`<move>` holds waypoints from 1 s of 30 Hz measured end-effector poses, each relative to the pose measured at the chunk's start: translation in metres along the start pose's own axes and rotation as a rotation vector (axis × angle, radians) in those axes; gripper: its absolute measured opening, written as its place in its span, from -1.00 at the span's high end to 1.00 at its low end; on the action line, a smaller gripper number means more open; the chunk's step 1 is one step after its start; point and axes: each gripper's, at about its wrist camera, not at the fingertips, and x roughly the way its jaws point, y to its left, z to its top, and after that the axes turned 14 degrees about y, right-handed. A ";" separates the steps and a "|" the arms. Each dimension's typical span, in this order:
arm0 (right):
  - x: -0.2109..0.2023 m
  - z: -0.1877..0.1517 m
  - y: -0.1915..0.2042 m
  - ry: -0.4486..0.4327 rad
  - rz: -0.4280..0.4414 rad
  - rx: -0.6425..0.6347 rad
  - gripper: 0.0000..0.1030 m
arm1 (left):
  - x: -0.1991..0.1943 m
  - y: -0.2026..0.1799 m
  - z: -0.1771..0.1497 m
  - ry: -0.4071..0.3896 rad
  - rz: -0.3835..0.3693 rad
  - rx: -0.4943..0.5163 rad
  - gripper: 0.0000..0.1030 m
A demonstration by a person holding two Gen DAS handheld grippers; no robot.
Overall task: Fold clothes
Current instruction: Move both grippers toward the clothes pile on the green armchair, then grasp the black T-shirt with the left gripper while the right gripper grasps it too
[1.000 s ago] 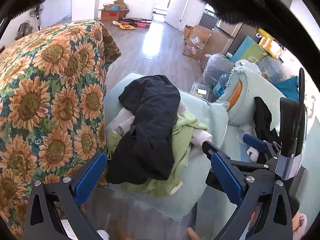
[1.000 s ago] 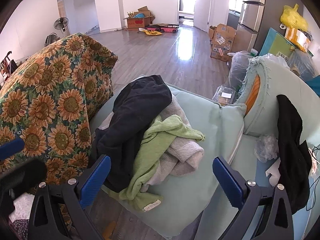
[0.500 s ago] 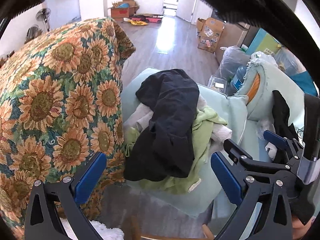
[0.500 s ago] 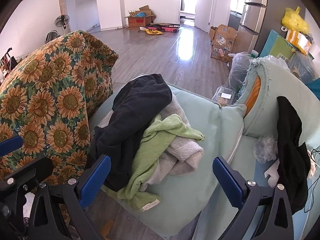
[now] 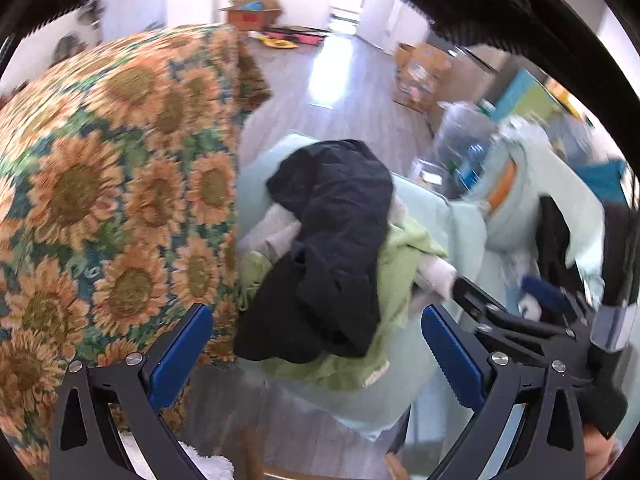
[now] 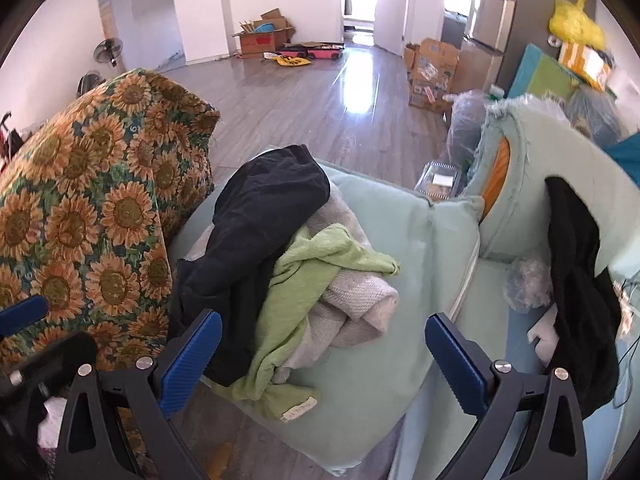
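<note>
A heap of clothes lies on a pale green cushion (image 6: 384, 364): a black garment (image 6: 256, 248) on top at the left, a light green one (image 6: 296, 312) under it, and a grey knit (image 6: 352, 304) at the right. The left wrist view, blurred, has the same black garment (image 5: 332, 248) and light green garment (image 5: 392, 280). My left gripper (image 5: 316, 354) is open and empty, short of the heap. Just as empty, my right gripper (image 6: 322, 360) hangs open above the heap's near edge. It also appears at the right of the left wrist view as the right gripper (image 5: 536, 300).
A sunflower-patterned cloth (image 6: 80, 208) covers a bulky piece on the left, close beside the cushion. Another black garment (image 6: 580, 280) hangs over a pale green sofa arm (image 6: 560, 160) on the right. Cardboard boxes (image 6: 432, 64) and bags stand across the wooden floor (image 6: 312, 112).
The left gripper has swung, so the heap sits more centred between its fingers and the view is now blurred. The right gripper has barely moved. Both stay open.
</note>
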 end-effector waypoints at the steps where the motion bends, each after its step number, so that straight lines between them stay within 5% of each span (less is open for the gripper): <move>1: 0.001 0.000 -0.001 0.002 0.003 0.009 -1.00 | 0.002 0.004 0.001 0.006 -0.001 -0.022 -0.99; 6: 0.007 0.000 -0.001 0.019 -0.002 0.007 -0.87 | 0.015 0.014 0.002 0.052 -0.048 -0.055 -0.71; 8: 0.008 -0.001 0.001 0.019 -0.002 0.000 -0.80 | 0.020 0.018 0.003 0.071 -0.067 -0.067 -0.40; 18: 0.026 0.007 0.009 0.048 0.037 -0.050 -0.59 | 0.059 0.011 0.009 0.172 -0.088 -0.049 -0.36; 23: 0.042 0.020 0.010 0.089 0.082 -0.061 0.13 | 0.090 0.013 0.014 0.233 -0.133 -0.064 -0.34; 27: 0.056 0.031 0.011 0.123 0.117 -0.070 0.30 | 0.114 0.010 0.020 0.262 -0.145 -0.076 -0.33; 28: 0.059 0.034 0.012 0.129 0.122 -0.074 0.30 | 0.120 0.010 0.022 0.268 -0.156 -0.089 -0.27; 30: 0.064 0.040 0.017 0.135 0.117 -0.087 0.28 | 0.134 0.011 0.027 0.306 -0.167 -0.118 0.28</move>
